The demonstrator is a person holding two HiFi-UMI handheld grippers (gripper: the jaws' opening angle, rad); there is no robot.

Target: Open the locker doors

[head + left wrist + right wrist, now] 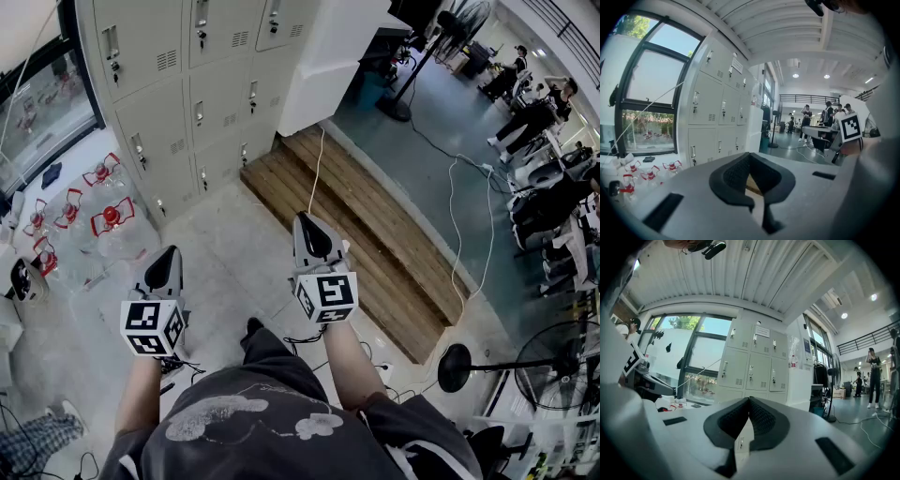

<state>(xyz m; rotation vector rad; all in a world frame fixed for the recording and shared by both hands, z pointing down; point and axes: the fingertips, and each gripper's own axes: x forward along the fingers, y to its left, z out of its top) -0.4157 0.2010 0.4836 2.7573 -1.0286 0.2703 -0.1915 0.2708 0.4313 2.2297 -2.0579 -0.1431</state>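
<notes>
Our dark shirt (253, 422) filled the bottom of the head view. We held the left gripper (162, 262) and the right gripper (312, 236) out over the pale floor (234, 272), each with its jaws closed on nothing. We saw the locker doors (178, 103) all shut, well ahead of both grippers, with a wooden platform (356, 234) at their right and water bottles (105, 214) at their left.
</notes>
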